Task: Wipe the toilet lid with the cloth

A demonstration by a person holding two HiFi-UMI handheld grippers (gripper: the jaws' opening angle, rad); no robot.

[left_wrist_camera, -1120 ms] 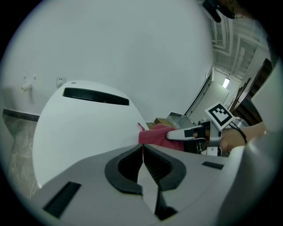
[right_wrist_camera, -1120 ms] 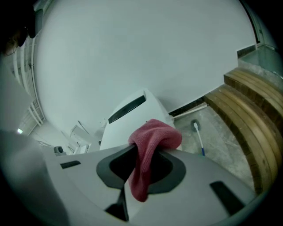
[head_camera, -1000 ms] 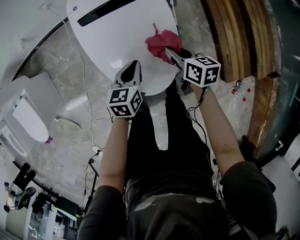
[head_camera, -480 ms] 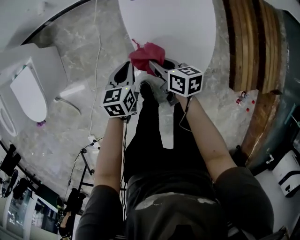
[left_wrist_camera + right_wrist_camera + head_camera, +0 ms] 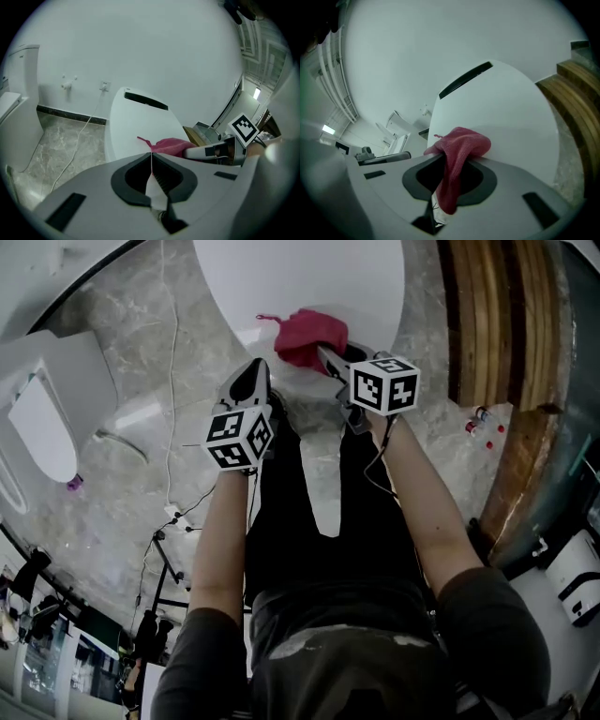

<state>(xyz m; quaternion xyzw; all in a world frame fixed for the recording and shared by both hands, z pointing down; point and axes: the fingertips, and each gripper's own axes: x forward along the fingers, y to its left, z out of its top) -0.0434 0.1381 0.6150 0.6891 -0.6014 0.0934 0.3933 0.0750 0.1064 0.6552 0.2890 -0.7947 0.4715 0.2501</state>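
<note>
A second white toilet (image 5: 42,432) stands at far left on the grey marbled floor (image 5: 112,531), which a white cable (image 5: 77,137) crosses. Wooden boards (image 5: 483,324) lie right, small red-capped items (image 5: 480,420) beside them.

Ahead of you the smooth white oval toilet lid (image 5: 309,277) lies bare beyond the crumpled red cloth (image 5: 309,334) at its near edge. To its right the brown slatted wooden step (image 5: 478,324) stands near; to its left the grey marble floor (image 5: 122,343) is open but for a thin white cable (image 5: 165,352)
</note>
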